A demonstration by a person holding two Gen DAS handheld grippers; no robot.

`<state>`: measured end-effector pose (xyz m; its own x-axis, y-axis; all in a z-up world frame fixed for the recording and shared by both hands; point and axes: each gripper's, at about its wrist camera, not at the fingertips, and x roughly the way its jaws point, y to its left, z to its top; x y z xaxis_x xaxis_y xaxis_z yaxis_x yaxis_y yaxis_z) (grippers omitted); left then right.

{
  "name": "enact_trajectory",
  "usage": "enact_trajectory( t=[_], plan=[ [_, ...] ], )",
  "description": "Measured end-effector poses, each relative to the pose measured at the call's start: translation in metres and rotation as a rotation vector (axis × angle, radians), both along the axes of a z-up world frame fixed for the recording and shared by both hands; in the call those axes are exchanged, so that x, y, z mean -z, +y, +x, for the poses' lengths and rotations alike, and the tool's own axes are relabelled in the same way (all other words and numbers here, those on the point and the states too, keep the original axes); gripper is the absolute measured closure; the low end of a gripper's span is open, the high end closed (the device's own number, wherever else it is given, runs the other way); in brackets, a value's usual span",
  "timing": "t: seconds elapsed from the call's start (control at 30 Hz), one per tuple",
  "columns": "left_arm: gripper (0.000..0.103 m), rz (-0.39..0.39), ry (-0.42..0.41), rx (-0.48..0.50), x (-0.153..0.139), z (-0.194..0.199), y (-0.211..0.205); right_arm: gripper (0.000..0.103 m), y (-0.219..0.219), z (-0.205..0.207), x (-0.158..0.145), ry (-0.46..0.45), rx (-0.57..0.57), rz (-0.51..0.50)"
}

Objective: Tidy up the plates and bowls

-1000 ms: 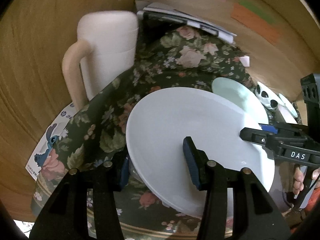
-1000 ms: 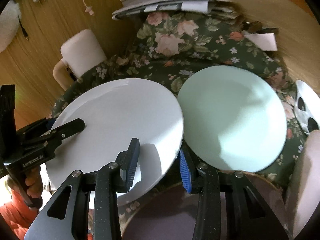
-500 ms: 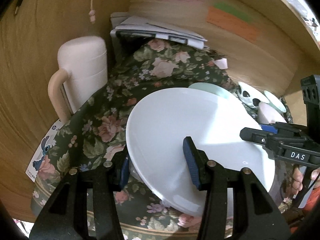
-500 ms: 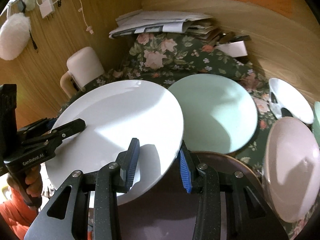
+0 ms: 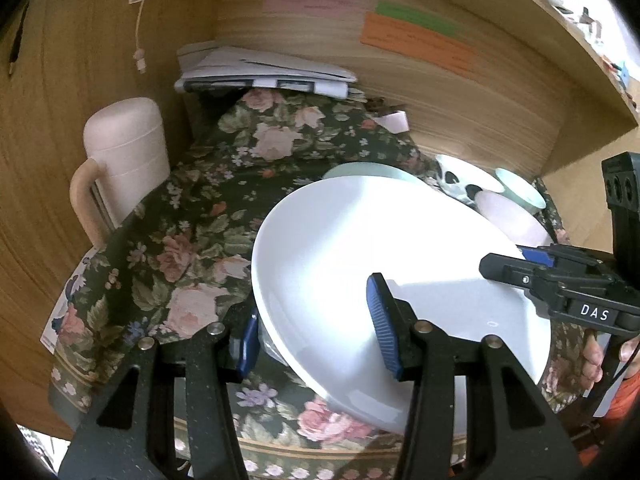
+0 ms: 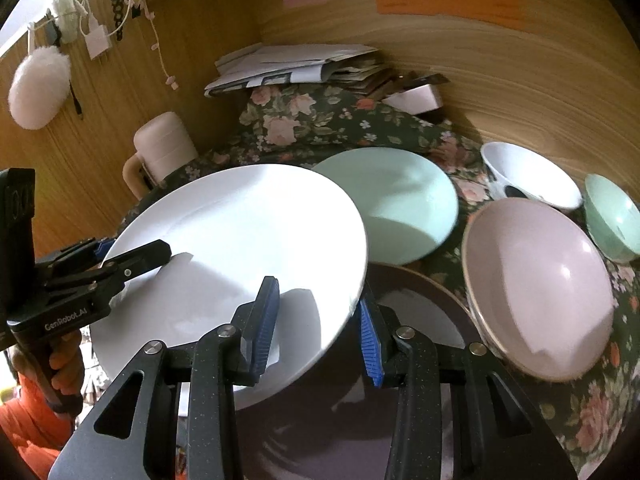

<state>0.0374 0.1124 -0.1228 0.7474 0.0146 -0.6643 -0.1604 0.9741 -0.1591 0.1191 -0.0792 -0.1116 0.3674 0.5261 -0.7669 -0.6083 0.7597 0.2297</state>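
A large white plate [image 5: 360, 248] [image 6: 248, 220] hangs tilted above the floral tablecloth, held at opposite rims. My left gripper [image 5: 314, 336] is shut on its near-left rim and shows at the left of the right wrist view [image 6: 136, 250]. On the plate's other rim my right gripper [image 6: 316, 328] is shut, seen as well in the left wrist view [image 5: 512, 260]. Below lie a mint plate [image 6: 392, 208] and a dark brown plate [image 6: 420, 320]. A pink bowl [image 6: 536, 288], a white spotted bowl [image 6: 528, 176] and a mint bowl [image 6: 612, 216] stand to the right.
A cream jug with a handle [image 5: 124, 160] stands at the table's left edge by the wooden wall. A stack of papers [image 5: 260, 72] and a small white box [image 6: 416, 100] lie at the back. Cables and a plug hang on the left wall [image 6: 96, 40].
Both grippers have risen and drawn back with the white plate between them. More of the table shows now, and the pink, spotted and mint bowls have come into the right wrist view.
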Motion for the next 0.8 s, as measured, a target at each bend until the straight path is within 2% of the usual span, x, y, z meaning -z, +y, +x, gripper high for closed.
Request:
enact_trajectory(
  t=[0.33,0.8],
  plan=[
    [0.054,-0.002,0.005,0.044,0.004,-0.004,-0.027,0.068,-0.031,-0.012,0.007,0.012,0.059,0.008],
    [0.054,-0.016,0.054,0.104,0.028,0.008,-0.055,0.068,-0.061,-0.017,0.03,0.063,0.135,-0.006]
  ],
)
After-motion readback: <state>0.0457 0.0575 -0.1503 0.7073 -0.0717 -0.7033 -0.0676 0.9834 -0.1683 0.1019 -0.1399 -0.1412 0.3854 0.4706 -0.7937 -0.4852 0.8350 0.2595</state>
